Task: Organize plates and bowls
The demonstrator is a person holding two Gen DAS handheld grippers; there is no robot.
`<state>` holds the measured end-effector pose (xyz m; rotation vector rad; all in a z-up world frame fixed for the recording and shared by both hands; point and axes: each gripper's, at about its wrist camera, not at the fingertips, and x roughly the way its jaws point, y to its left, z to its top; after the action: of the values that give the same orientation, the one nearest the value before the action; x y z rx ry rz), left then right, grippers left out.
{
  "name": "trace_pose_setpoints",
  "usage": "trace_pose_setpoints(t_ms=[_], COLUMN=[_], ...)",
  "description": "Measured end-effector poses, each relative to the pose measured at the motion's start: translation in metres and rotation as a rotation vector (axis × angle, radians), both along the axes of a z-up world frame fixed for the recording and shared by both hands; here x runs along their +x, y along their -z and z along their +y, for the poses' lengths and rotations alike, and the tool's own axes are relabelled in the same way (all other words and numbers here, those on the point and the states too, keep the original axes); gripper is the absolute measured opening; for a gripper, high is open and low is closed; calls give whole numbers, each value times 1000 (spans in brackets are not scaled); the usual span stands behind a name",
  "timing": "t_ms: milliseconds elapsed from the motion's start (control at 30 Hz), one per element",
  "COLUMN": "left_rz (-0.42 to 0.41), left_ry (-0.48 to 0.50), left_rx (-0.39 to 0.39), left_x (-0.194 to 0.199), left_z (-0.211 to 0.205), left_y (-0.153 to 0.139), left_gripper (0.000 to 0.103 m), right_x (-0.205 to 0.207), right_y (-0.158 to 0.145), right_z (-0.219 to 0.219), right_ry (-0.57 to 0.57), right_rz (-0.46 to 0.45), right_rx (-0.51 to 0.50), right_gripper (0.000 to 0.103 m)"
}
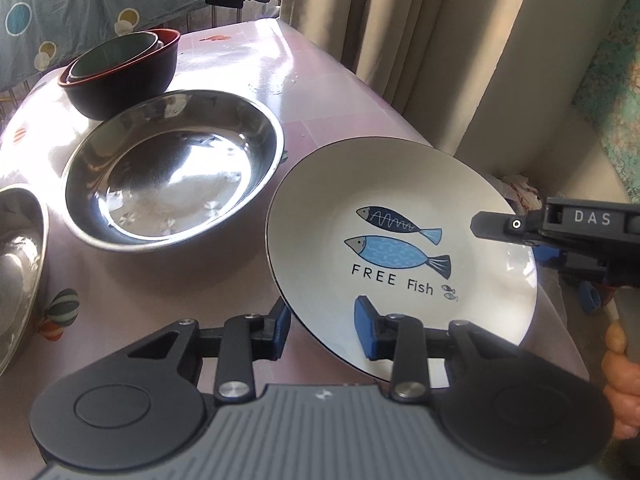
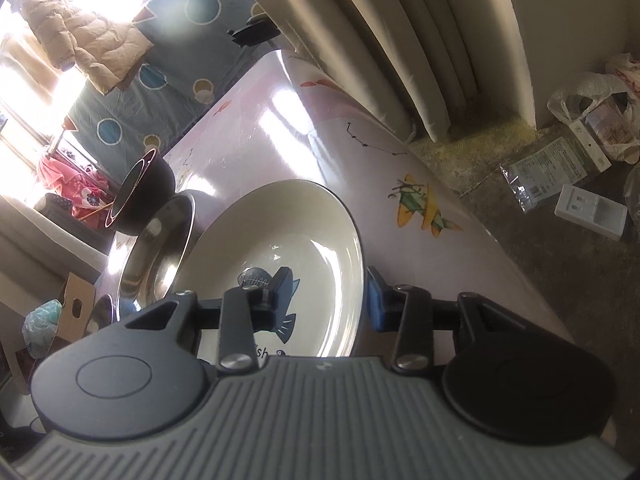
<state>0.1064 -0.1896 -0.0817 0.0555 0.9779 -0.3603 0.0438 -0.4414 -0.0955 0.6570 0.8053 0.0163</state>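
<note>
You have one white plate [image 1: 400,236] printed with two blue fish and the words "FREE Fish"; it lies at the near right corner of the worktop [image 1: 320,80], its rim tilted up off the pink cloth and just beside a steel bowl [image 1: 172,176]; a second steel bowl [image 1: 20,268] shows only in part at the left edge of the left wrist view, so you count two steel bowls; behind them stands a dark bowl with a red rim [image 1: 120,76] with at least one smaller bowl [image 1: 116,56] nested inside it, though how many are stacked there you cannot tell.

Your left gripper [image 1: 324,328] is closed to a narrow gap on the plate's near rim; one blue finger pad [image 1: 368,320] lies on the white face and the other finger [image 1: 276,332] sits under the edge, so the rim is pinched between them. Your right gripper [image 2: 328,296] has the plate's right rim the same way; in the right wrist view its dark finger [image 2: 280,292] rests inside on the fish print and its blue pad [image 2: 376,300] presses the outside of the rim; the gap is narrow. In the left wrist view that right gripper comes in from the right edge with your hand [image 1: 620,368] on its handle.

On the floor beside the worktop lie a plastic bag [image 2: 592,96], a printed packet [image 2: 544,172] and a small white box [image 2: 592,212].
</note>
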Motion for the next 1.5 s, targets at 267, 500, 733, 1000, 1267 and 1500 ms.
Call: trace_pose_setpoints(t_ms=[267,500,733,1000,1267,1500], left_rz=[6,-1,11,18,-2,7], left_ry=[-24,-56,-72,-78,-70,-21], left_rx=[11,10,-26,-54,-70,-195], left_x=[-26,-46,-48,-39,-30,-20], left_z=[24,44,52,55,57,67], left_y=[-3,-6,-8,-1,6,13], left_gripper=[36,35,35,39,68,70], right_x=[-20,-39,-42,-41,-33,-29], right_y=[0,2,2,1,0,4], right_z=[20,41,58,59,64,61], right_ry=[-40,-76,-109,-108,-105,-88], right_rz=[23,34,50,53,45,30], right_rx=[15,51,41,33,-22,-6], right_gripper=[39,39,40,39,39,38])
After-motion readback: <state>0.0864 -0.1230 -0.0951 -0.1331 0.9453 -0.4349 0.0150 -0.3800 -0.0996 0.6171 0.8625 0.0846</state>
